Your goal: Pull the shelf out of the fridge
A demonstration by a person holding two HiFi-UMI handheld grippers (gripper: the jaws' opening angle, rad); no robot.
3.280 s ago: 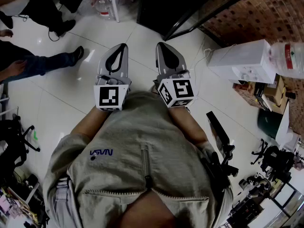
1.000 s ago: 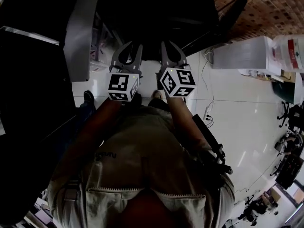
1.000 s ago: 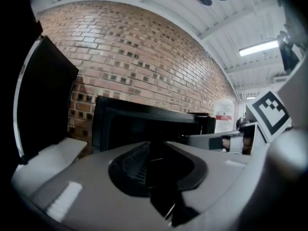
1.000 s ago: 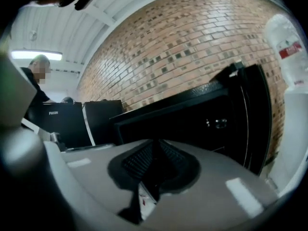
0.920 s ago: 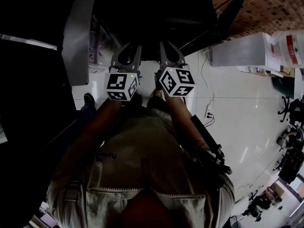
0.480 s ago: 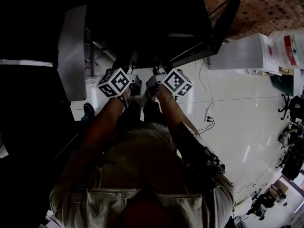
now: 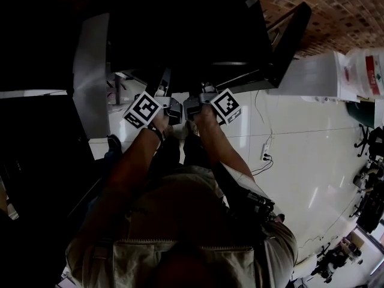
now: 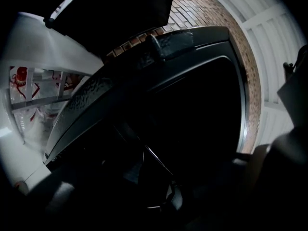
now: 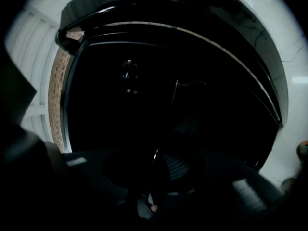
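Left claw [image 7: 161, 84] and right claw [image 7: 204, 90] held side by side, reached into dark fridge [image 7: 192, 35]. Fridge door [image 7: 90, 83] stood open at left; red-printed packs [image 8: 21, 83] seen in its racks. Shelf [image 9: 155, 154] seated inside fridge, only thin front edge lit. Right claw clenched on that edge, ribbed pad [image 9: 180, 165] set against it. Left claw, as far as can be made out in gloom, likewise clenched on shelf edge [image 8: 156, 160]. White tiled floor [image 7: 300, 143] seen at right.
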